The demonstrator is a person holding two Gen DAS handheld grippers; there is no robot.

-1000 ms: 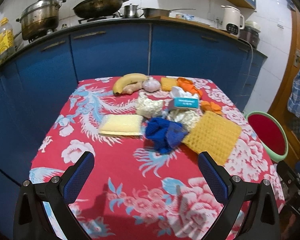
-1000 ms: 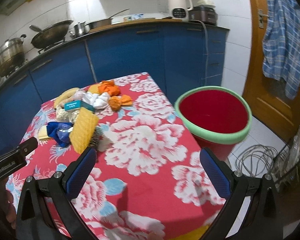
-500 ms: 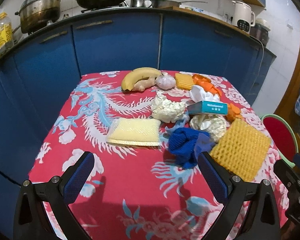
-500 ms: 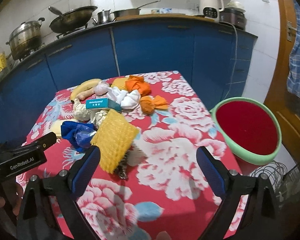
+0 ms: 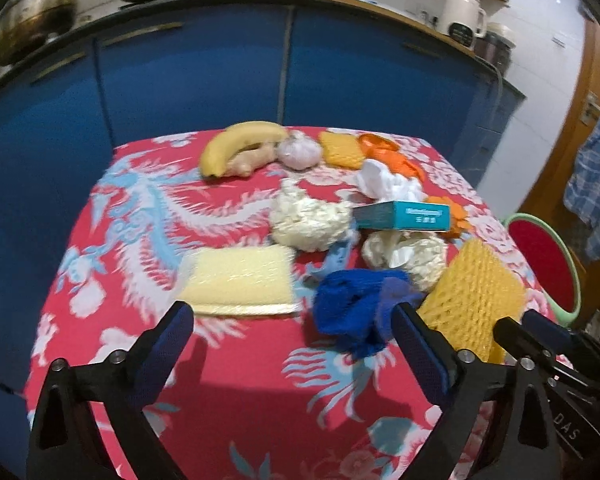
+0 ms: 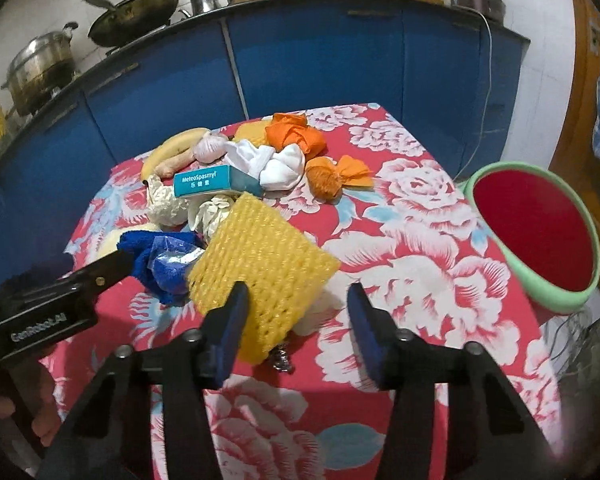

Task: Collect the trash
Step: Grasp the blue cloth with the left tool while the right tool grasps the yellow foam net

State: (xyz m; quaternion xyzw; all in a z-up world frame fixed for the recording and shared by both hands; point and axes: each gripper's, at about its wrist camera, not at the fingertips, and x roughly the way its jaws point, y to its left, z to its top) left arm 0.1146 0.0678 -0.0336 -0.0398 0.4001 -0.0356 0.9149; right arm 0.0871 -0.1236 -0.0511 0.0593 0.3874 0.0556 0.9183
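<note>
Yellow foam net (image 6: 260, 264) between right gripper (image 6: 296, 334) fingers (image 6: 230, 330), untouched.

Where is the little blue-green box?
The teal box lies mid-table in the pile, in both views, beside the white crumpled paper and just behind the yellow foam net.

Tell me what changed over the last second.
Both grippers advanced toward the pile. The right gripper narrowed its jaws, closing in on the yellow foam net without clamping it. The left gripper kept its jaws wide, nearing the blue cloth. Nothing gripped; the items and red bin stayed put.
</note>
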